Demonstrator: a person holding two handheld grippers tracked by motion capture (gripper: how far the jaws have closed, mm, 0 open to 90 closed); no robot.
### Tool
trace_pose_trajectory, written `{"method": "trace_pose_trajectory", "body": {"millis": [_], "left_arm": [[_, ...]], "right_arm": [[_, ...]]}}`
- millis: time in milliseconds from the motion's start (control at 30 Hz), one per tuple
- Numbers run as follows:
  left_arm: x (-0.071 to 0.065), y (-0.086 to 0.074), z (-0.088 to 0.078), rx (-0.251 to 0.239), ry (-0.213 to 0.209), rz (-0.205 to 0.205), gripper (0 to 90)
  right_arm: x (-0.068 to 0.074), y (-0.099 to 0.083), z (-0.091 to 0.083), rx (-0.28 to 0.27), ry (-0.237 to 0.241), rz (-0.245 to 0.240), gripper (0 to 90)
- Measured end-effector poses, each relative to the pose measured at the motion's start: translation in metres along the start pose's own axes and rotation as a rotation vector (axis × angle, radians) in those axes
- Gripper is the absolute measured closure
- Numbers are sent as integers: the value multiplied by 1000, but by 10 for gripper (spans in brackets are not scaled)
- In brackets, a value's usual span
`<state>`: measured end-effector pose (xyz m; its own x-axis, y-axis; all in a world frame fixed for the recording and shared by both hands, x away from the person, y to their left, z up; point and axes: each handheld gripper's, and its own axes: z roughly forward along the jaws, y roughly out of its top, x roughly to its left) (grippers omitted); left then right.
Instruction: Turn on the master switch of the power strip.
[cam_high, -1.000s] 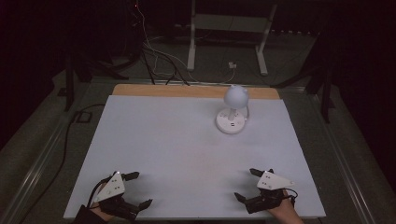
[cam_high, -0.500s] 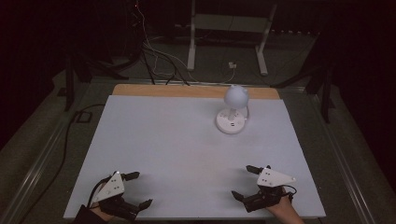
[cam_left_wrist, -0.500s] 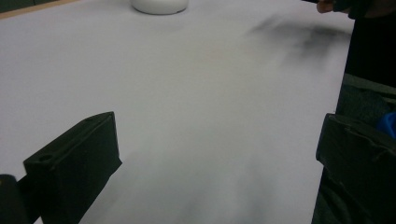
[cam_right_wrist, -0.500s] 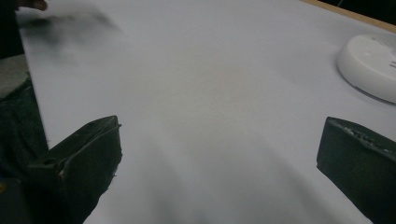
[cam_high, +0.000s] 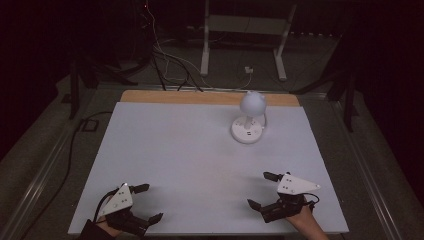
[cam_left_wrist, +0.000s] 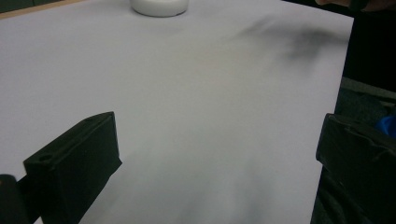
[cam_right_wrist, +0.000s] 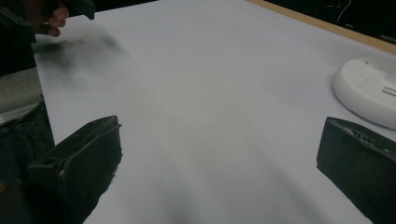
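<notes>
Ahead and slightly left of the wide-jawed right gripper (cam_high: 263, 190) stands the white desk lamp (cam_high: 248, 121), farther from the equally wide-jawed left gripper (cam_high: 148, 202).

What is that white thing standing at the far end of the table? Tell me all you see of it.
It looks like a small white desk lamp, apparently smooth plastic. A round, flat base sits on the white table, toward its far right, near the wooden edge. A short stem rises to a rounded, globe-like head. Small marks on the base may be ports or buttons. Nothing else touches it; both grippers are well away.
</notes>
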<state>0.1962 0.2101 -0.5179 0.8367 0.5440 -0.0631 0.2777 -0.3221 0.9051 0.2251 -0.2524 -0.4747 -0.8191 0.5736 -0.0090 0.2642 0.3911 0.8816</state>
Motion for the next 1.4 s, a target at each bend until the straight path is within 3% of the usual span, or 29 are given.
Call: {"method": "trace_pose_trajectory", "body": {"millis": [300, 1400], "left_arm": [[0, 0, 0, -1, -5, -8, 0], [-1, 0, -1, -5, -15, -6, 0]], "right_arm": [[-5, 12, 2, 3, 7, -2, 0], [-39, 46, 4, -17, -108, -6, 0]]}}
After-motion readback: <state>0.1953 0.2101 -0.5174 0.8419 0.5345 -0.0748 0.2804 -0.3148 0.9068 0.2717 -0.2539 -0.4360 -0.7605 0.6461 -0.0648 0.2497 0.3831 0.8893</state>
